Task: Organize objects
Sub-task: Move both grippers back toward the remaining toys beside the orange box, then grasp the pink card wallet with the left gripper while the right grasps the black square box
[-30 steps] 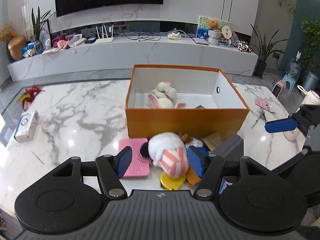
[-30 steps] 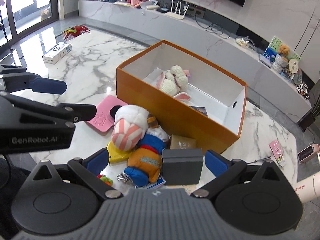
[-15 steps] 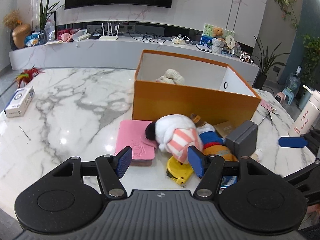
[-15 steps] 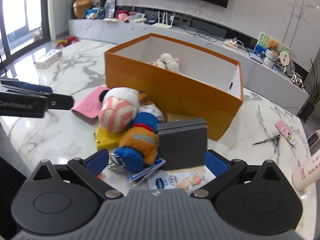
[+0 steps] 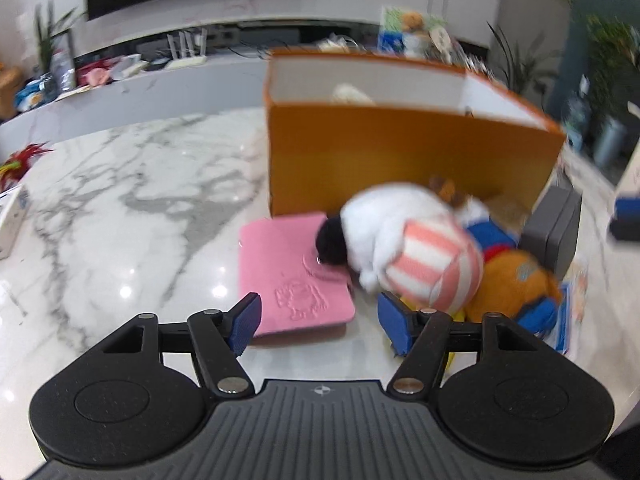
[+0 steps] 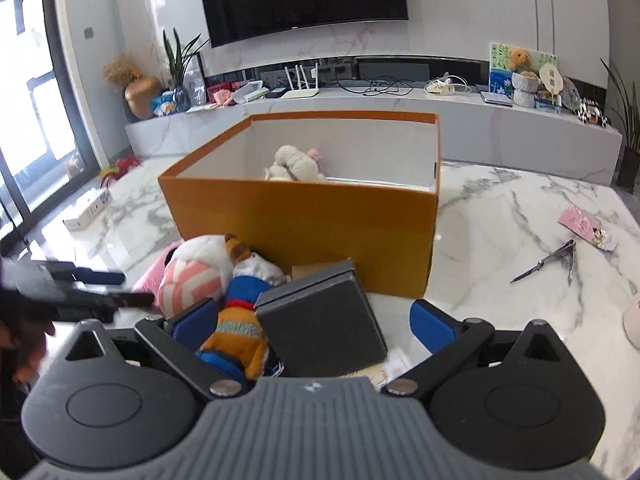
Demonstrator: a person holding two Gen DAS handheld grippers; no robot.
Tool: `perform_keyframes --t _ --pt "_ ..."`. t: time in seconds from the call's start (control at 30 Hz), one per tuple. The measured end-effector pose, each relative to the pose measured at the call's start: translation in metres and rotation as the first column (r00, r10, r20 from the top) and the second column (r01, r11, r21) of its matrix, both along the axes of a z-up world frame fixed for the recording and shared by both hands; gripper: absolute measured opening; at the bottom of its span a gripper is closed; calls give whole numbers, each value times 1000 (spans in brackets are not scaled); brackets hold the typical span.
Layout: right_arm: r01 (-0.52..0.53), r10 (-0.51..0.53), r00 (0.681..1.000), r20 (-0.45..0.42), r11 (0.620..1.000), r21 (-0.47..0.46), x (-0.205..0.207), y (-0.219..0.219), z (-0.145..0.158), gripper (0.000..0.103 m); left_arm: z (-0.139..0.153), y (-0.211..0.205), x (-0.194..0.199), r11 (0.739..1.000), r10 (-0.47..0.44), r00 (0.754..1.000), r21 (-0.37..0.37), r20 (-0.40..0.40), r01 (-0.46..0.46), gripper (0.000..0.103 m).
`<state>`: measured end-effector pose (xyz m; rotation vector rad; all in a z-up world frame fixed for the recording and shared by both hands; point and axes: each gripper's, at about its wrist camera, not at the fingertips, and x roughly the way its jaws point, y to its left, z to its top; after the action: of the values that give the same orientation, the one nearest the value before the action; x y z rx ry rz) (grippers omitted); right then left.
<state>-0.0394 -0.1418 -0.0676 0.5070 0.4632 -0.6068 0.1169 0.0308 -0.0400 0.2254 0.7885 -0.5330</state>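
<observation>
Both grippers look to be in the approach step, each wide apart and holding nothing. The left gripper [image 5: 318, 318] sits low over the counter [image 5: 132, 216], the pink pad [image 5: 290, 272] just ahead between its fingers and the striped plush [image 5: 416, 256] ahead-right. The right gripper [image 6: 314, 320] straddles the grey case [image 6: 322, 320], with the orange box [image 6: 304, 216] beyond. Next, probably: close on the case, then lift it over the box wall.

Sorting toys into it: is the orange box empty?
Not empty: a cream knitted toy already lies inside the orange box.

Glossy marble table [image 6: 500, 216]; matt cardboard box [image 6: 304, 216]; plush toys [image 5: 420, 256].
</observation>
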Motion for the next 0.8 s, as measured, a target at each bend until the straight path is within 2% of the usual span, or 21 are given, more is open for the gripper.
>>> perform_keyframes --t 0.07,0.1,0.3,0.43,0.63,0.73,0.8 --pt "6 -6 1000 10 1000 21 -1 -3 -1 102 -8 -5 8 999 5 1000 37 -18 -4 79" --pt "8 -8 1000 14 1000 25 -2 -4 -1 102 -9 -6 10 999 9 1000 39 1 -9 80" --pt "-20 19 1000 11 1000 17 2 2 -1 102 -14 -6 28 998 65 998 7 -23 -65 88" --pt "-19 19 1000 12 1000 16 2 3 0 102 -22 -8 35 998 60 996 9 -62 -59 94" --pt "-19 19 1000 -10 1000 8 4 5 -2 102 -26 -7 29 999 35 999 5 -15 -35 97" --pt "-9 8 999 -32 1000 -12 5 5 -3 102 -27 -11 25 999 30 999 38 13 -30 97" --pt "-7 6 999 -46 1000 -22 8 5 -7 102 -26 -11 26 998 44 999 33 1 -44 95"
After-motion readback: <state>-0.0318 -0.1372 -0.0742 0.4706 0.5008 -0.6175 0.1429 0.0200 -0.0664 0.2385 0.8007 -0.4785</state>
